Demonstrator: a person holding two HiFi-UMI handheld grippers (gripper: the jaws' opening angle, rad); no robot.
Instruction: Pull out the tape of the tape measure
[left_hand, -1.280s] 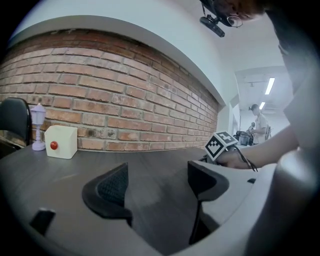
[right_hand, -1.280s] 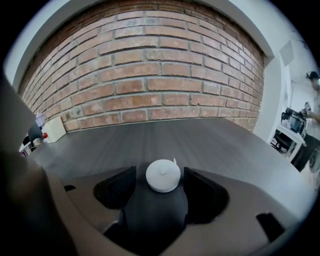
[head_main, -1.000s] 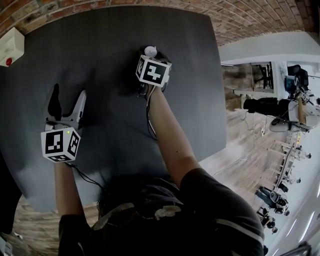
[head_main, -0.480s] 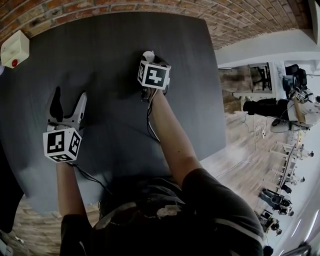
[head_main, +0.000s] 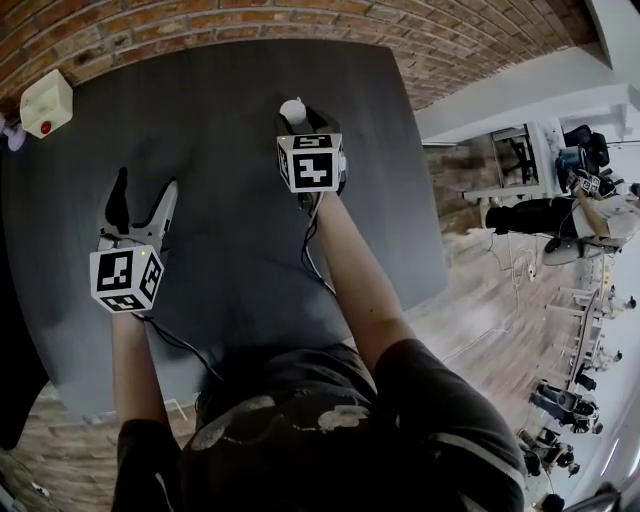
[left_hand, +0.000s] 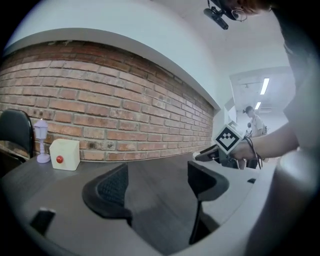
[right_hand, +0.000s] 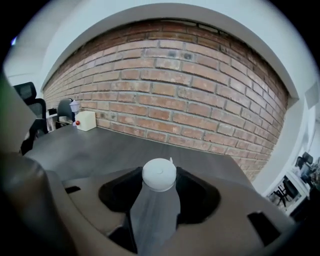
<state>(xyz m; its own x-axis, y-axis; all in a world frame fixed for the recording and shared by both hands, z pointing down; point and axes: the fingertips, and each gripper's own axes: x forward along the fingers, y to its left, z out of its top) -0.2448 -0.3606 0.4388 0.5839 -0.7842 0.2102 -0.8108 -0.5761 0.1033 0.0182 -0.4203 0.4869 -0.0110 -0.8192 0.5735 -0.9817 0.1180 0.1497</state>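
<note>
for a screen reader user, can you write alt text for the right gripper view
The right claw, which has just been closing, grips a small round white tape measure between its black jaws over a dark table. A brick wall runs behind, with a cream box at far left.

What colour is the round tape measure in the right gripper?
White; the tape measure shows best in the right gripper view.

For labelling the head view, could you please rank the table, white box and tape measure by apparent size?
Largest to smallest: table, white box, tape measure, though the right gripper hides part of it.
</note>
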